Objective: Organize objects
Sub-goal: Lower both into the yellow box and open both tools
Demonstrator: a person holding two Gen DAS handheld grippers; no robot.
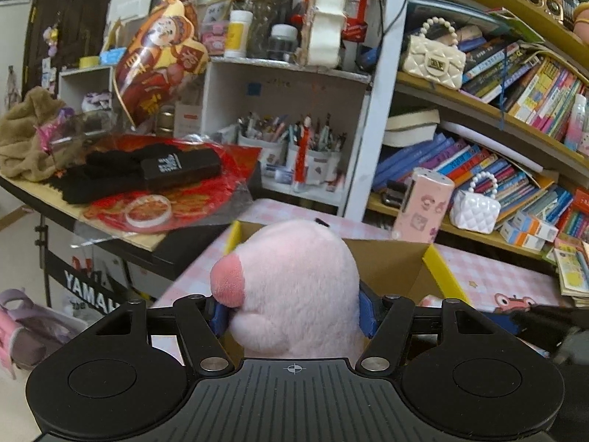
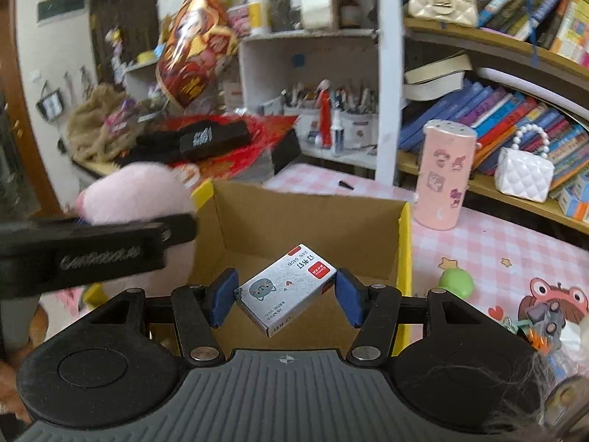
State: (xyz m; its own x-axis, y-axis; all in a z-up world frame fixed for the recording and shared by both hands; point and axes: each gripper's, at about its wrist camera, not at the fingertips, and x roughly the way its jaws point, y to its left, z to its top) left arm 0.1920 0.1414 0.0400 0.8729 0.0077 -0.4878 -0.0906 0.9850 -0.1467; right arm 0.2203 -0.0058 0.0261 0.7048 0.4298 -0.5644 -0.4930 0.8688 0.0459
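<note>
The right gripper (image 2: 285,300) is pinching a small staple box (image 2: 285,287) corner to corner over the cardboard box (image 2: 313,213) at the tabletop's near edge. The left gripper (image 1: 292,315), jaws pressing into a pink plush toy (image 1: 294,287), is holding it above the box's left rim. Gripped diagonally, the staple box looks liable to twist free and drop outside.

One pink plush toy (image 1: 294,287) – one cardboard box (image 2: 305,217) – one small staple box (image 2: 285,289), one green ball (image 2: 456,283), one pink cylindrical container (image 2: 443,176); two quilted handbags, cream (image 1: 432,59) and white (image 1: 476,208); two pen cups (image 1: 313,158); two grippers, left (image 1: 294,313) and right (image 2: 281,300)
</note>
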